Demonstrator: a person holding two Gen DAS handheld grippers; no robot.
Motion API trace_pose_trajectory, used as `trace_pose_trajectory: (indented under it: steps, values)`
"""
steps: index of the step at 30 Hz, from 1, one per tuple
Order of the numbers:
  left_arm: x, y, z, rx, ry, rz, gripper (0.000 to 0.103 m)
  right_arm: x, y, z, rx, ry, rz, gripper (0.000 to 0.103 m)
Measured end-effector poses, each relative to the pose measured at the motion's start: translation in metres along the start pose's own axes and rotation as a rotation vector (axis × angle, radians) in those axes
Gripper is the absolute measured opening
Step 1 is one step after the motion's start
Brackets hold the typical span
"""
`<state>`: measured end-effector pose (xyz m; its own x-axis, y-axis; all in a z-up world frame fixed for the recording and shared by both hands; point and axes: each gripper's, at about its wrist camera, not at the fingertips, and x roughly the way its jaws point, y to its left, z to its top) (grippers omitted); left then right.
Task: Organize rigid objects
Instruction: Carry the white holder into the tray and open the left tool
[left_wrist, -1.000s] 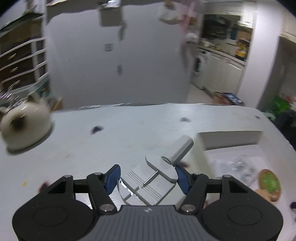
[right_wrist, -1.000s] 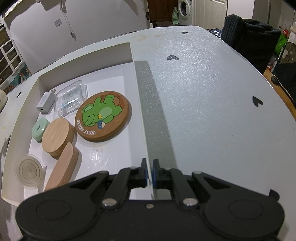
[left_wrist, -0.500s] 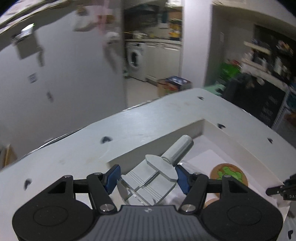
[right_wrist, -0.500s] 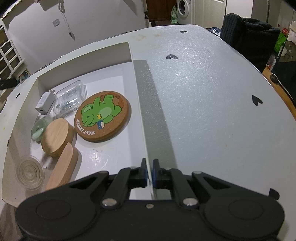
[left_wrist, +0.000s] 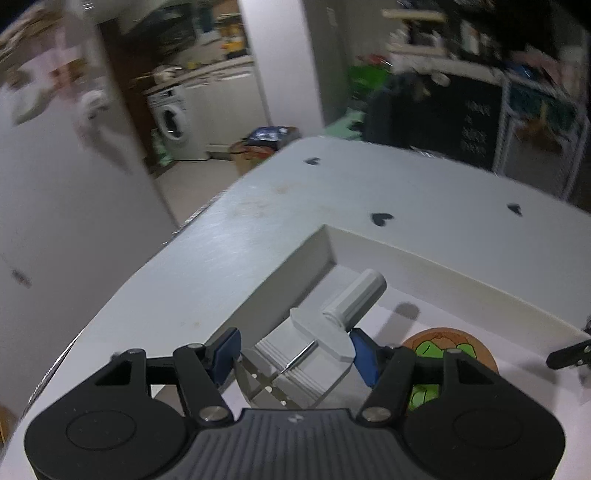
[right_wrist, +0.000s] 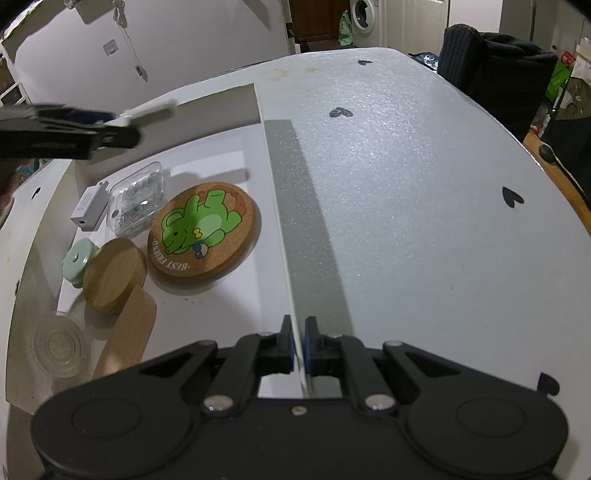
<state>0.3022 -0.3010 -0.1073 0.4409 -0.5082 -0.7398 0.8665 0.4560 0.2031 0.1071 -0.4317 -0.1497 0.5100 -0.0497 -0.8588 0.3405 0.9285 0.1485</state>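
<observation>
Since the earlier frame, left claw, clamped on grey crank tool, has swung over white tray, above cork coaster. Right view: right claw pinches the tray wall; tray holds coaster, clear box, charger, wooden discs.

Both views are dim indoor shots with strong fisheye bending toward dark, vignetted corners; the left wrist view is smeared by motion, the washing machine and shelves soft and streaked; the right wrist view is sharper, with speckled glare on the table, a grey shadow band beside the box wall, and a blurred dark shape at upper left.
</observation>
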Motion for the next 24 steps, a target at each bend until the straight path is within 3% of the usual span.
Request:
trace_pose_trajectory:
  steps: [11, 16, 20, 24]
  values:
    - [0.054, -0.023, 0.021, 0.180, 0.032, -0.081, 0.065, 0.001, -0.003, 0.002, 0.011, 0.001, 0.002, 0.006]
    - [0.070, -0.015, 0.021, 0.157, 0.061, -0.069, 0.067, 0.001, -0.003, 0.001, 0.016, 0.001, 0.003, 0.006]
    - [0.068, -0.012, 0.019, 0.106, 0.072, -0.104, 0.093, 0.001, -0.003, 0.001, 0.017, 0.002, 0.003, 0.006]
    - [0.059, -0.014, 0.016, 0.079, 0.083, -0.123, 0.097, 0.001, -0.003, 0.001, 0.018, 0.004, 0.003, 0.006]
